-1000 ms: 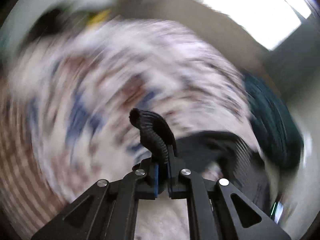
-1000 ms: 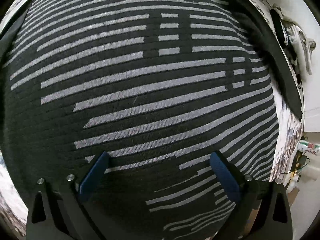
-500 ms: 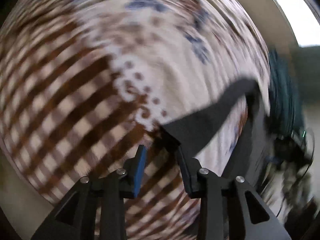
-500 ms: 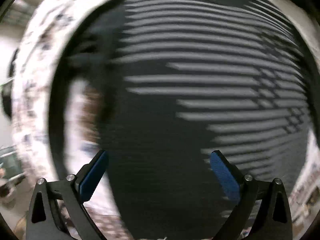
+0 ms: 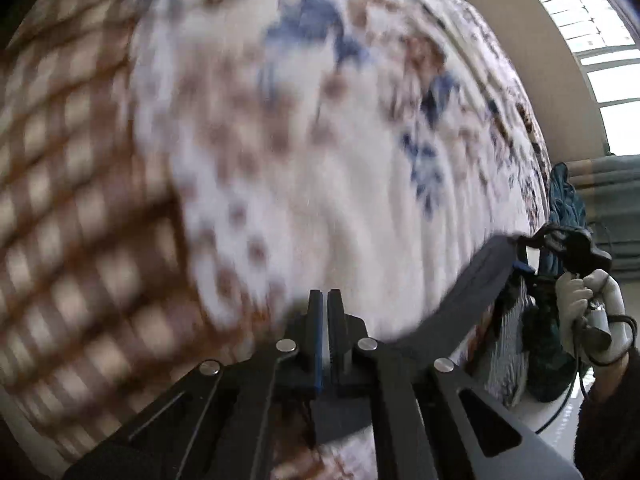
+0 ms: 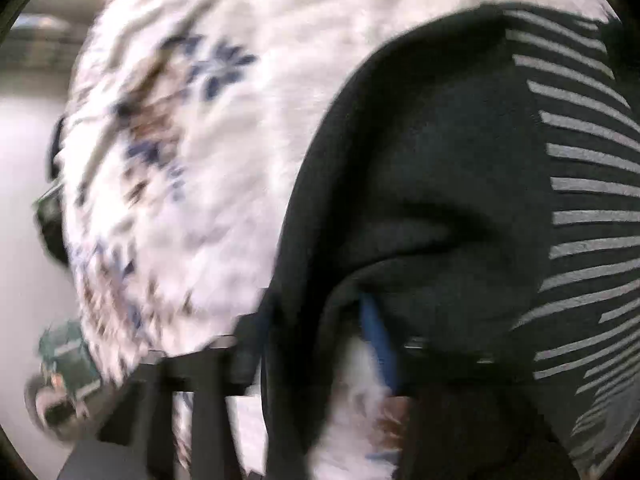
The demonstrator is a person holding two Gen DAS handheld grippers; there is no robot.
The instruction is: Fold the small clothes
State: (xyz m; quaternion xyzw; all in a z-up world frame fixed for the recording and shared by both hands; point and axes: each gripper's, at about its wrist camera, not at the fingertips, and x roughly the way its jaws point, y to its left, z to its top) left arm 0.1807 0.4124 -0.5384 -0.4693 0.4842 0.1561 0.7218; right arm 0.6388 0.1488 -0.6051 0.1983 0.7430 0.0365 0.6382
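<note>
A black sweater [image 6: 440, 160] with grey stripes lies on a patterned bedspread [image 6: 220, 120]. In the right wrist view its plain black edge folds down between the fingers of my right gripper [image 6: 310, 316], whose jaws are closing. A sliver of bedspread still shows beside the blue pad [image 6: 376, 340]. In the left wrist view my left gripper [image 5: 324, 300] is shut with nothing seen between its tips. A dark strip of the sweater [image 5: 472, 292] runs from beside it up to the right gripper [image 5: 520, 258], held by a gloved hand [image 5: 588, 312].
The bedspread [image 5: 320, 160] is white with blue and brown flowers and a brown checked part at the left. A teal cloth [image 5: 564, 200] hangs beyond its right edge. A bright window [image 5: 600, 40] is at the upper right. A green object [image 6: 64, 352] sits on the floor.
My left gripper let go of the black ribbed cloth, opened, then shut again. The right gripper swept from over the striped middle to the sweater's plain black edge and its fingers have narrowed.
</note>
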